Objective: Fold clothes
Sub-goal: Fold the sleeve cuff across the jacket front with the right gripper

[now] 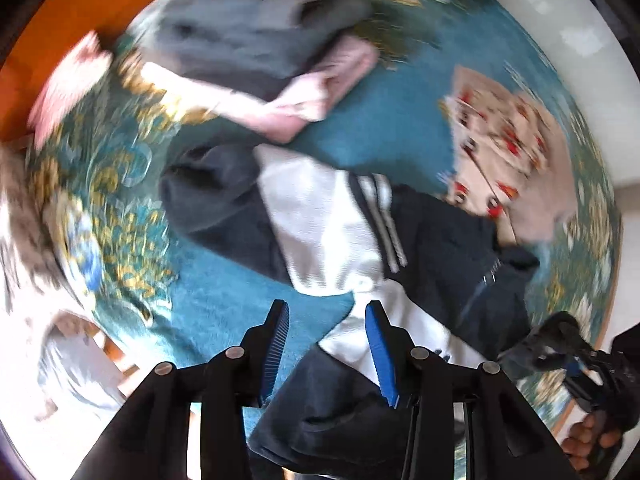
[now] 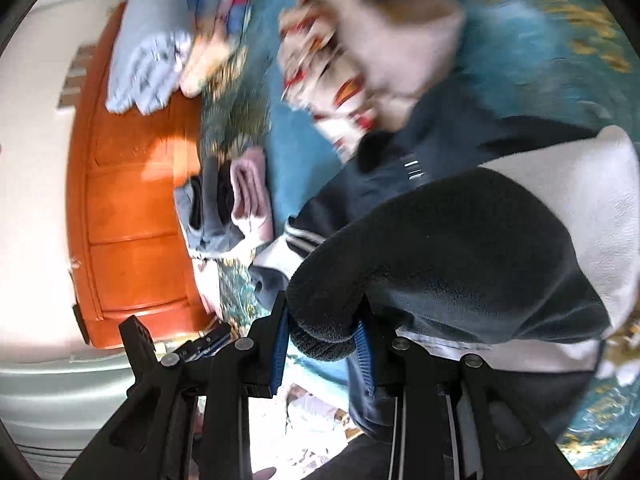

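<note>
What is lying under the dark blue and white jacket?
The jacket lies on a teal bedspread with a floral border. One corner covers the edge of a beige patterned cloth. Whatever lies beneath the jacket's middle is hidden.

Jacket (image 1: 348, 232) on bedspread (image 1: 380, 128); folded pile (image 1: 256, 48) behind it.

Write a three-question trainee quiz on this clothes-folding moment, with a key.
1. True or false: the left tool is open and holds nothing.
2. Which garment is the right tool shut on? A) the pink towel B) the navy and white jacket C) the patterned beige cloth
3. Fill in: the clothes lie on a ____ blanket.

Key: 1 true; 2 B; 3 teal.
</note>
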Demonstrator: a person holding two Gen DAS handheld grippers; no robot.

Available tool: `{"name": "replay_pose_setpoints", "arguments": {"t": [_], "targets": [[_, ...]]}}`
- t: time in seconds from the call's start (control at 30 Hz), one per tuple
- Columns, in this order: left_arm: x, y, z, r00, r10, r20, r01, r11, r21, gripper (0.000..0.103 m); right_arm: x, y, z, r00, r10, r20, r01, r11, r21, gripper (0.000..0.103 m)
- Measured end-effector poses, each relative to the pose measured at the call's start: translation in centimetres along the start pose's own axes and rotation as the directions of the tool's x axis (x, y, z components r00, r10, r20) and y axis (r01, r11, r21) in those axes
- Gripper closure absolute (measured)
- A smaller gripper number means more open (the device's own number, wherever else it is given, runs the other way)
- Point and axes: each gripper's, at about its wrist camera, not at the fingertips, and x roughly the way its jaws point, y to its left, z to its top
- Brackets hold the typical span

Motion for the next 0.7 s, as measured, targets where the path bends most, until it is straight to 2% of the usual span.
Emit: {"name": "replay_pose_setpoints", "arguments": {"t": [0.07,0.23,0.37,0.4,0.5,0.6,0.7], "targets": [[0.5,2.2,0.6,1.000,0.001,-0.007,-0.001,0.999,-0.043,0.057,3.1,1.3,1.3,0.999,-0.037,-0.037,0.038,0.999,0.008,0.072],[2.0,7.4,2.3,1.000,-0.011,-0.022,0.007,0.990,-0.144,0.052,9.4,1.0,4.5,0.989,-0.122,-0.086,0.131,0.986,0.108,0.072],[3.7,11.5,3.4,0.999,-0.037,-0.032,0.028,0.969,-0.246,0.049,12.3,0.7,5.7,0.975,-0.203,-0.095,0.216,0.965,0.149,0.069],[4.2,12.5,3.7,0.998,-0.048,-0.035,0.037,0.961,-0.274,0.049,12.9,0.6,5.9,0.970,-0.222,-0.098,0.236,0.959,0.159,0.065],[5.7,15.4,4.5,0.996,-0.082,-0.032,0.065,0.928,-0.366,0.048,13.0,1.4,5.9,0.964,-0.249,-0.088,0.259,0.957,0.129,0.045],[7.4,18.4,5.4,0.994,-0.111,-0.008,0.094,0.881,-0.465,0.047,11.8,2.6,5.3,0.960,-0.272,-0.063,0.276,0.957,0.089,0.045],[9.5,21.0,6.5,0.991,-0.135,0.020,0.125,0.831,-0.542,0.047,9.6,2.8,3.9,0.964,-0.265,-0.028,0.266,0.957,0.119,0.045]]}}
